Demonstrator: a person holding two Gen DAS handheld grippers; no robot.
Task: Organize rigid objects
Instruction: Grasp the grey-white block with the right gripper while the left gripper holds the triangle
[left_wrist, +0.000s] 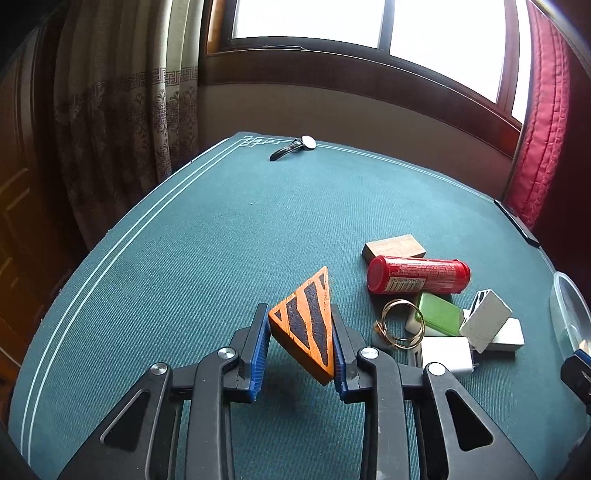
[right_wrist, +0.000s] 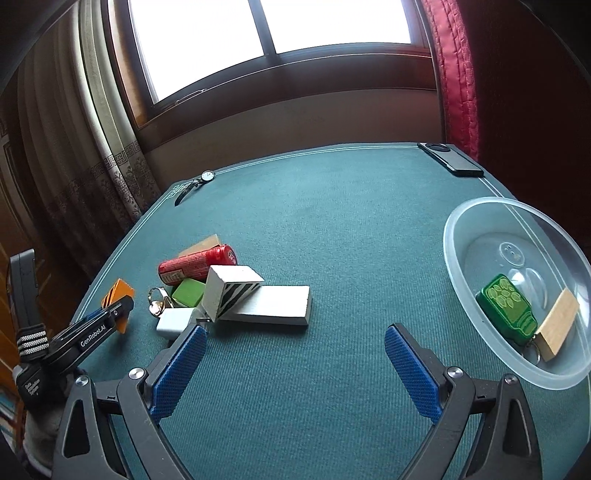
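1. On the green cloth-covered table (right_wrist: 332, 206), the objects lie in a loose cluster near the left side, with a clear plastic bowl (right_wrist: 458, 221) well apart at the right.
2. That bowl holds a green carved block (right_wrist: 506, 306) and a pale wooden block (right_wrist: 557, 325), side by side and touching.
3. Lowest in the right wrist view, the right gripper (right_wrist: 291, 365) hovers over bare cloth with its blue pads spread wide, holding nothing.
4. Left of it, the left gripper (left_wrist: 300, 343) is clenched on an orange wedge with black stripes (left_wrist: 306, 321), which is raised above the cloth and tilted, point away from the camera.
5. Within the cluster, a long white block (right_wrist: 273, 302) lies flat, and a white wedge with black stripes (right_wrist: 229, 291) leans on its left end.
6. Behind them lies a red cylinder (left_wrist: 417, 275) on its side, with a brown wooden block (left_wrist: 393, 247) just beyond it.
7. A green soap-like block (left_wrist: 439, 314) sits beside the cylinder, a white charger plug (left_wrist: 445, 354) nearer the camera.
8. Gold rings (left_wrist: 399, 325) lie just left of the green block.
9. A wristwatch (left_wrist: 295, 147) rests at the far left corner, a black phone (right_wrist: 450, 158) at the far right edge.
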